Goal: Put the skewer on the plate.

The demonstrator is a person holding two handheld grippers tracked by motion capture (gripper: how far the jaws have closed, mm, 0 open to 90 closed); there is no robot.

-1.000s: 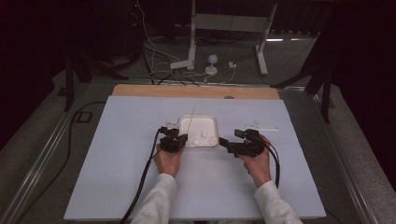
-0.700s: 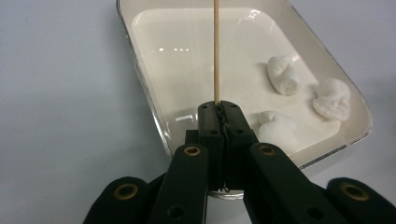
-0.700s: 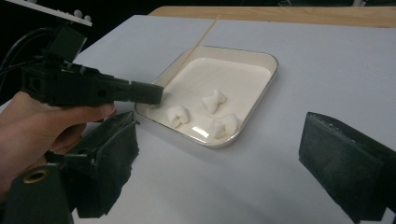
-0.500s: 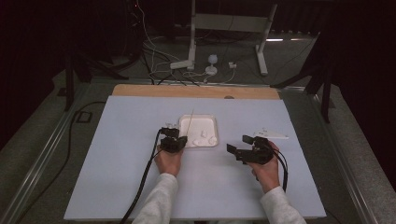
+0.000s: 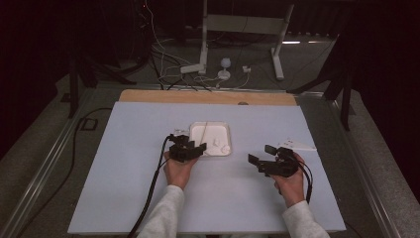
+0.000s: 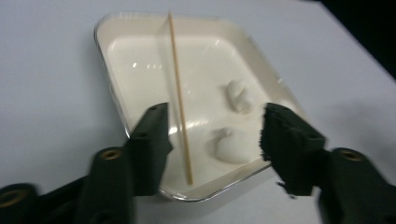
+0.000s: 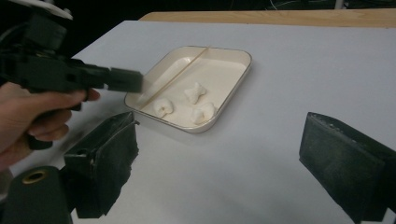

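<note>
Tray (image 5: 210, 130), white, square with rounded corners, sits on the table (image 5: 124, 188) about mid-width, closer to the far edge than the near one. Wooden skewer (image 6: 179, 93) lies in it along the left side, one end resting over the tray's far rim, other end down near the close rim. Three white marshmallow pieces (image 7: 194, 92) lie loose in the tray's right half, close together, not touching the skewer.

Left tool (image 5: 194, 150) sits at the tray's near left corner, jaws pointing over the rim; its jaws have just been opening and now stand apart, released. In the left gripper view the skewer's near end and one marshmallow lie between the jaws, pads off both.

Right tool (image 5: 262, 161) is well right of the tray, near the table's right edge, jaws spread, nothing in them. White paper scrap (image 5: 296, 145) lies just beyond it.

Wooden strip (image 5: 148, 96) runs along the table's far edge.
</note>
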